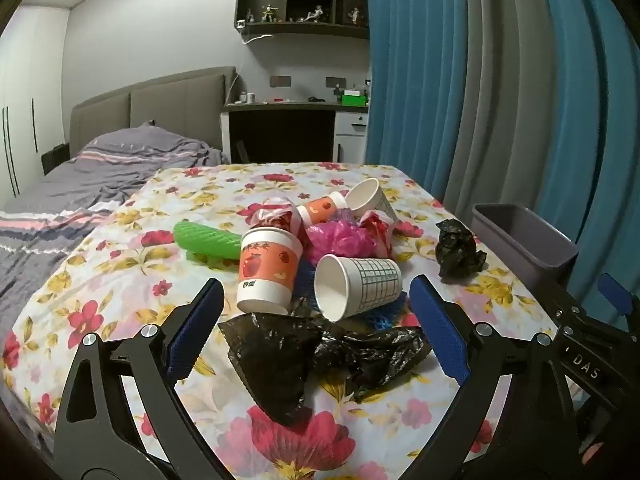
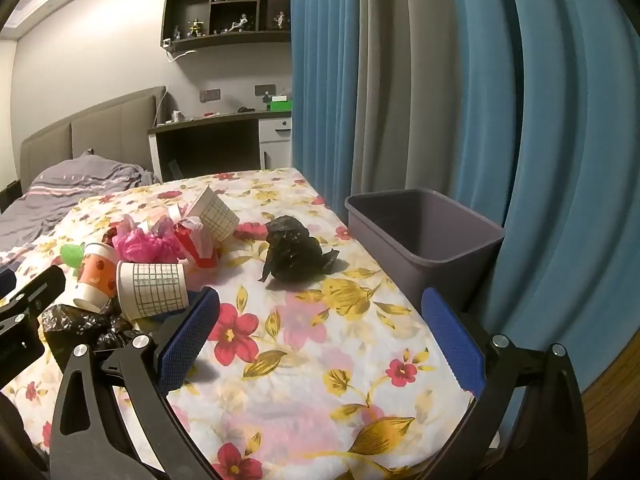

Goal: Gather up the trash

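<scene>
1. The left wrist view took in the whole trash pile on the floral cloth (image 1: pixel 120 280), including a green mesh sleeve (image 1: pixel 206 240) and a flat black bag (image 1: pixel 320 356) at the near edge; the right wrist view caught only a sliver of the green sleeve and part of that bag.
2. The right wrist view showed the full open mouth of the grey bin (image 2: pixel 424 236) just off the cloth's right edge, whereas the left view showed only its near corner.
3. The left gripper (image 1: pixel 316 320) stood wide open with nothing between its blue pads. A grid-patterned cup (image 1: pixel 356 286) lay on its side and an upright orange fruit-print cup (image 1: pixel 268 276) stood just beyond the tips, with the flat black bag lying between the jaws.
4. The right gripper (image 2: pixel 320 328) was likewise spread wide and empty, above bare cloth near the right edge.
5. A crumpled black bag (image 2: pixel 296 254) sat ahead of the right jaws, well apart from the tips, near the bin.
</scene>
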Available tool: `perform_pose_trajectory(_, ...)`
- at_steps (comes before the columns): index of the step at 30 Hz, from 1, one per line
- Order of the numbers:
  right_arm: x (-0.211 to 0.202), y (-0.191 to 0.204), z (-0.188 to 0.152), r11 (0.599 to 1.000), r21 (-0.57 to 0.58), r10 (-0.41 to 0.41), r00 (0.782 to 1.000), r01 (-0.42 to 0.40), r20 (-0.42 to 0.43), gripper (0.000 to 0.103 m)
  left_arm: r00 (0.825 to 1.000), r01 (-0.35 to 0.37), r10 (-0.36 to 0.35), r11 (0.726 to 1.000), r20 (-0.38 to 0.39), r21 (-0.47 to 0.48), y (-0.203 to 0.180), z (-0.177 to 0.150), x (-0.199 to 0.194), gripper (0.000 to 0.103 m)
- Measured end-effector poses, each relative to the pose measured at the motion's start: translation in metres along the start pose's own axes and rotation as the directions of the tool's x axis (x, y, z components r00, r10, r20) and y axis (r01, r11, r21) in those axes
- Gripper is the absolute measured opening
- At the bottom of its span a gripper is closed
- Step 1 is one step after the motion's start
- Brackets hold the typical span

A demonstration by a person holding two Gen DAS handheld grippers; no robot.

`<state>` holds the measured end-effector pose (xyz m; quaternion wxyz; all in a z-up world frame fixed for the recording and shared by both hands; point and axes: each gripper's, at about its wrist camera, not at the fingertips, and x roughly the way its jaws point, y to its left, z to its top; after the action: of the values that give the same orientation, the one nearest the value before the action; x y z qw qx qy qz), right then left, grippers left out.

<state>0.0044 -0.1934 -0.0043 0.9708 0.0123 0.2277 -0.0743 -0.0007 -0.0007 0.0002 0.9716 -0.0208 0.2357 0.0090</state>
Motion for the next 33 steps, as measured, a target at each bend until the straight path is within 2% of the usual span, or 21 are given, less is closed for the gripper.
perform_pose_trajectory(33,0.0,0.0,0.003,1.0,0.001,-0.001,1.0,0.001,0.0,0.098,1.0,-0.001,0.001,1.0,0.006,-0.012,0.0,0.009,-0.006,0.092)
